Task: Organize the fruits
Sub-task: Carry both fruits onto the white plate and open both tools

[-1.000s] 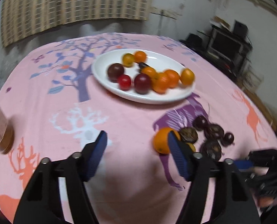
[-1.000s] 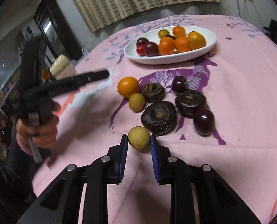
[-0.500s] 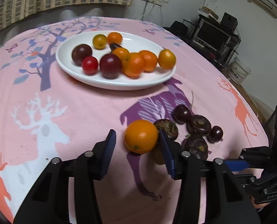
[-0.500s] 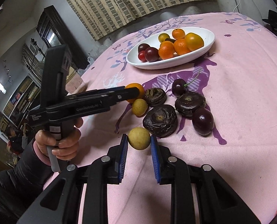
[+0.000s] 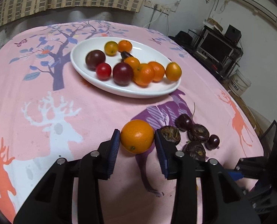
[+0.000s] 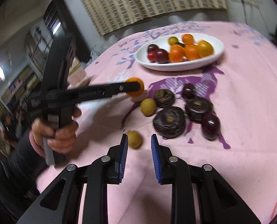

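The left gripper [image 5: 136, 141] is closing, its pads touching the orange [image 5: 137, 136] on the pink tablecloth [image 5: 101, 112]. The right gripper [image 6: 139, 145] is opening, the small yellow fruit [image 6: 134, 139] loose against its left pad. The white plate [image 5: 93, 78] sits beyond

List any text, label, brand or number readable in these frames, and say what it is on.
None can be read.
Left gripper: pale lettering along its arm, blurred.
White bucket by the wall: dark label, too small.
Plate, fruit and tablecloth: pictures only, no words.
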`<action>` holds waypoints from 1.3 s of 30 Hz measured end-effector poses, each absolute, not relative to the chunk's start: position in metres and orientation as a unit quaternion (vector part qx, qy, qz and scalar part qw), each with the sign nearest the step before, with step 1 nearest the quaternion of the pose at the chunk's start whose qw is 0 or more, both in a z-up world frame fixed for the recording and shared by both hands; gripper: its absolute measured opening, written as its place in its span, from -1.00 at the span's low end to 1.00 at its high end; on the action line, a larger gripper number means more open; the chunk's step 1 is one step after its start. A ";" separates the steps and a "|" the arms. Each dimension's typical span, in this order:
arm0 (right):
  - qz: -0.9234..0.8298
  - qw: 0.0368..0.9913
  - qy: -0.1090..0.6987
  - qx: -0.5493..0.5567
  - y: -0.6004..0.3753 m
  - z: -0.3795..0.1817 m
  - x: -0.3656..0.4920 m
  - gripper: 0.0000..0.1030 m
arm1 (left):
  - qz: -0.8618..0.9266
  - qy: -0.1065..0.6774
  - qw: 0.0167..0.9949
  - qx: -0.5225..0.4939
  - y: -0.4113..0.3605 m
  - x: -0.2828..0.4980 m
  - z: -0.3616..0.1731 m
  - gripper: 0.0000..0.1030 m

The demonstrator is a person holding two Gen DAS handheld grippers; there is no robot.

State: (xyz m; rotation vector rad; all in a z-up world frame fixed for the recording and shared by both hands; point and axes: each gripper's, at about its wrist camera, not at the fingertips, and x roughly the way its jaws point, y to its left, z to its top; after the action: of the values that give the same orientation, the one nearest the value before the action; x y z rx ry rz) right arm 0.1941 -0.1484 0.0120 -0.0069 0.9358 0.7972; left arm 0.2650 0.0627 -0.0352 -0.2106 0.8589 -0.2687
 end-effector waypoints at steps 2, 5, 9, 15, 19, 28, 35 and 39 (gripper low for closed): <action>0.373 0.816 0.441 -0.031 -0.137 0.011 0.191 -0.33 | -0.127 0.407 0.898 -0.111 0.069 0.262 -0.030 -0.27; 0.365 0.812 0.447 -0.085 -0.115 0.008 0.192 -0.33 | -0.121 0.396 0.902 -0.121 0.078 0.259 -0.022 -0.27; 0.349 0.807 0.455 -0.141 -0.095 0.001 0.192 -0.52 | -0.112 0.387 0.906 -0.129 0.087 0.254 -0.015 -0.27; 0.349 0.837 0.411 -0.096 -0.116 0.042 0.213 -0.52 | -0.117 0.397 0.901 -0.128 0.093 0.259 -0.008 -0.28; 0.319 0.876 0.359 -0.053 -0.129 0.070 0.265 -0.52 | -0.109 0.375 0.914 -0.108 0.086 0.291 0.010 -0.27; 0.294 0.893 0.339 -0.035 -0.126 0.053 0.368 0.20 | -0.064 0.386 0.917 -0.079 0.061 0.404 0.013 -0.11; 0.318 0.891 0.319 -0.052 -0.146 0.061 0.333 0.36 | -0.027 0.341 0.938 -0.058 0.059 0.357 0.032 0.80; 0.317 0.879 0.353 -0.039 -0.165 0.050 0.316 0.36 | -0.019 0.340 0.937 -0.076 0.067 0.310 0.027 0.85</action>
State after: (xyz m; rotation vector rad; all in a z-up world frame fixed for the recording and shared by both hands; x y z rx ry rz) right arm 0.3159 -0.1645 0.0497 -0.0821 0.7363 0.6610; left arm 0.3100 0.0670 0.0271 -0.1551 0.6940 -0.0388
